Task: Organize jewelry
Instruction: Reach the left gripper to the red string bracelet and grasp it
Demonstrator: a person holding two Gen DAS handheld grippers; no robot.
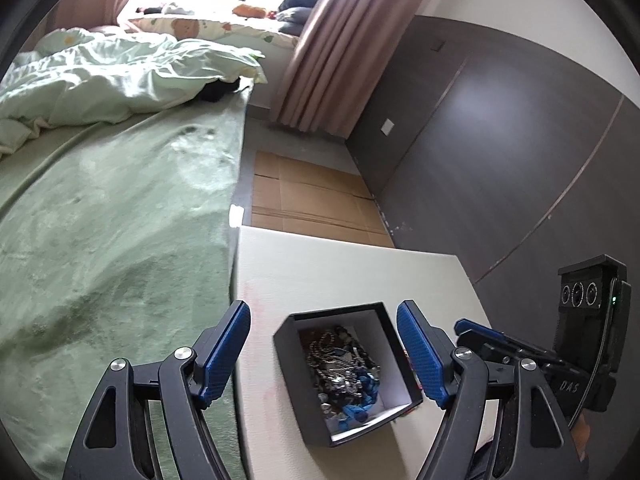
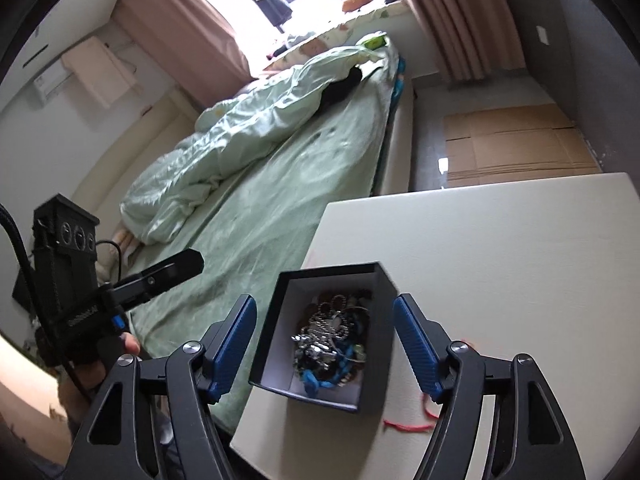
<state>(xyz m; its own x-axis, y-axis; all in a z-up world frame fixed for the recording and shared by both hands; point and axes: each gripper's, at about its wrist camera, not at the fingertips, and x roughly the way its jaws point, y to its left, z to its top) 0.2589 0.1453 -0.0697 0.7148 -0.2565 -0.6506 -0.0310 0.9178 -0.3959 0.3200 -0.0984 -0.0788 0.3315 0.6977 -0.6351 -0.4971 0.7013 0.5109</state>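
A black square box (image 1: 298,400) with a white inside stands on the white table (image 1: 352,268). It holds a tangle of jewelry (image 1: 344,376): silver bead chains, dark beads and blue pieces. My left gripper (image 1: 324,354) is open, its blue pads either side of the box and above it. In the right wrist view the same box (image 2: 380,364) with the jewelry (image 2: 332,344) lies between the pads of my open right gripper (image 2: 324,344). A red string (image 2: 412,426) lies on the table by the box. Each gripper also shows in the other's view, the right one (image 1: 476,330) and the left one (image 2: 176,268).
A bed with a green sheet (image 1: 100,220) and crumpled duvet (image 1: 120,76) borders the table's left edge. Flattened cardboard (image 1: 308,196) lies on the floor beyond the table. A dark wall panel (image 1: 500,140) runs along the right. Curtains (image 1: 328,44) hang by the window.
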